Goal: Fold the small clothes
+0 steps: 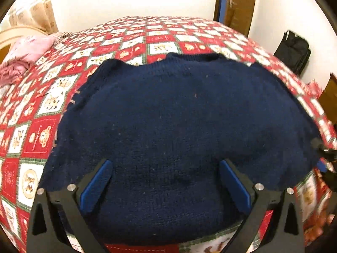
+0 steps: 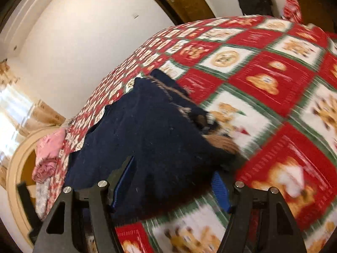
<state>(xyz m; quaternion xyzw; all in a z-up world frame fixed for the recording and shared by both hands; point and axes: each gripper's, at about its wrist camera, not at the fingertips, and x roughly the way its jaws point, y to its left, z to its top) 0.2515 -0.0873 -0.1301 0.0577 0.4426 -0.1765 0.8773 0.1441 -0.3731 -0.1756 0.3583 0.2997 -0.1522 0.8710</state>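
A navy knitted sweater (image 1: 179, 116) lies spread flat on a bed under a red and white teddy-bear quilt (image 1: 52, 97), its neck hole at the far side. My left gripper (image 1: 165, 163) hangs open over the sweater's near hem, blue pads wide apart with nothing pinched. In the right wrist view the sweater (image 2: 147, 130) reaches between the fingers of my right gripper (image 2: 172, 166), which stands open over its near corner. A brown patterned patch (image 2: 223, 142) shows at that sweater's right edge, blurred. The right gripper (image 1: 323, 158) also appears as a dark blur at the sweater's right side.
A heap of pink clothes (image 1: 25, 59) lies at the bed's far left corner, also seen as pink clothes (image 2: 50, 151). A black bag (image 1: 292, 52) leans on the white wall at the right. A brown door (image 1: 238, 4) stands behind the bed.
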